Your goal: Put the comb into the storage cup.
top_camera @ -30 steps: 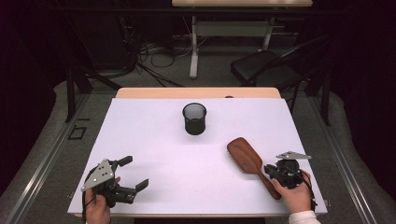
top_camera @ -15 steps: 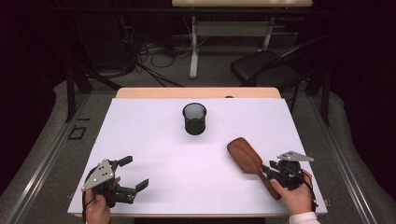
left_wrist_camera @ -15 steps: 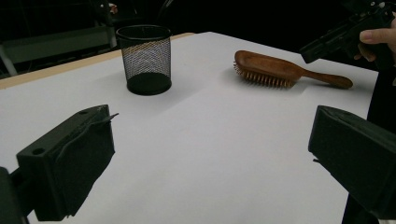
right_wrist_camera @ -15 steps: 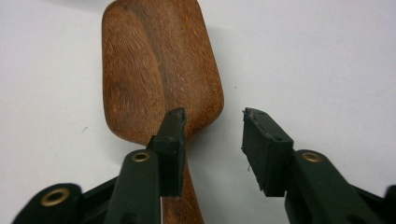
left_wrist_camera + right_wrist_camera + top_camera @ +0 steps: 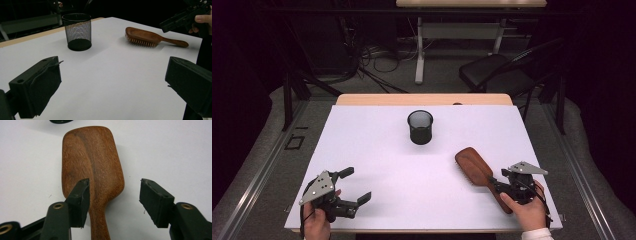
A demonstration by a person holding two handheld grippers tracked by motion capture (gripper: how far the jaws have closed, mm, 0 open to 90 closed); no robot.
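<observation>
A: Start at the near edge. What is the left gripper doing?

B: It sits at the near left corner of the white table, held low in the person's left hand. Its jaws stand wide apart with only bare tabletop between them, as the left gripper view shows.

A: And the right gripper?

B: Near the near right corner, in the person's right hand. Its jaws have just been opening. In the right gripper view they stand apart over the wooden hairbrush, about where the head narrows into the handle. One jaw overlaps the wood in the picture; the other is well off to the side over bare table. I would say neither pad is pressing on it, though the overlap makes that hard to be sure of.

A: So where does the hairbrush lie?

B: Flat on the table, bristles down, right of centre. Its handle points toward the right gripper and its broad head angles away toward the middle.

A: Anything farther out?

B: A black mesh cup stands upright beyond the middle of the table, well apart from the brush. Past the far edge is a dark chair on the floor.
</observation>
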